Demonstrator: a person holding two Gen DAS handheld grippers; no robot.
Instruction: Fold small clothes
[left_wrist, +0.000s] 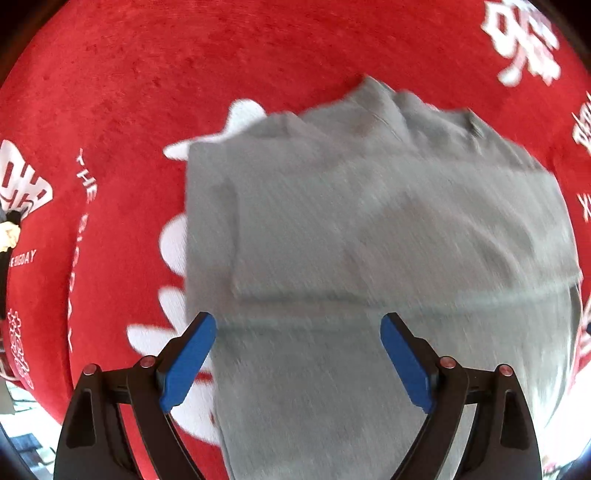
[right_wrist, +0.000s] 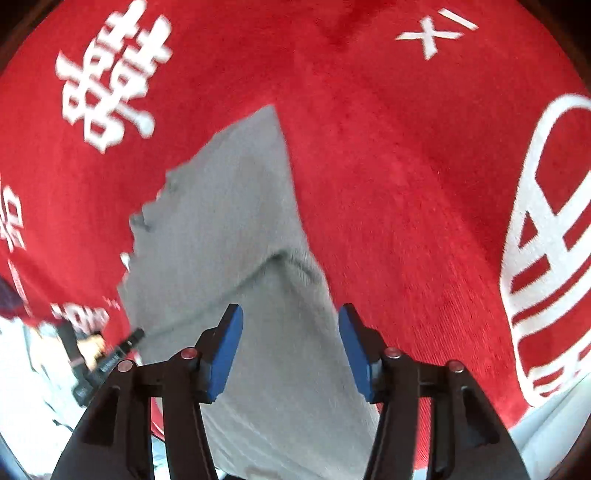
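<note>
A grey garment (left_wrist: 369, 221) lies partly folded on a red cloth with white print (left_wrist: 129, 92). In the left wrist view my left gripper (left_wrist: 298, 321) is open, its blue pads (left_wrist: 188, 362) spread wide just above the garment's near part. In the right wrist view the same grey garment (right_wrist: 229, 221) runs as a long strip with a fold line across it. My right gripper (right_wrist: 291, 314) is open above the strip's near end, holding nothing. Both views are motion-blurred.
The red cloth (right_wrist: 406, 184) covers the whole work surface, with large white characters (right_wrist: 110, 81) and letters. Its edge shows at the lower left (left_wrist: 22, 406) and lower right (right_wrist: 554, 424). The other hand-held gripper (right_wrist: 103, 358) appears at the lower left of the right wrist view.
</note>
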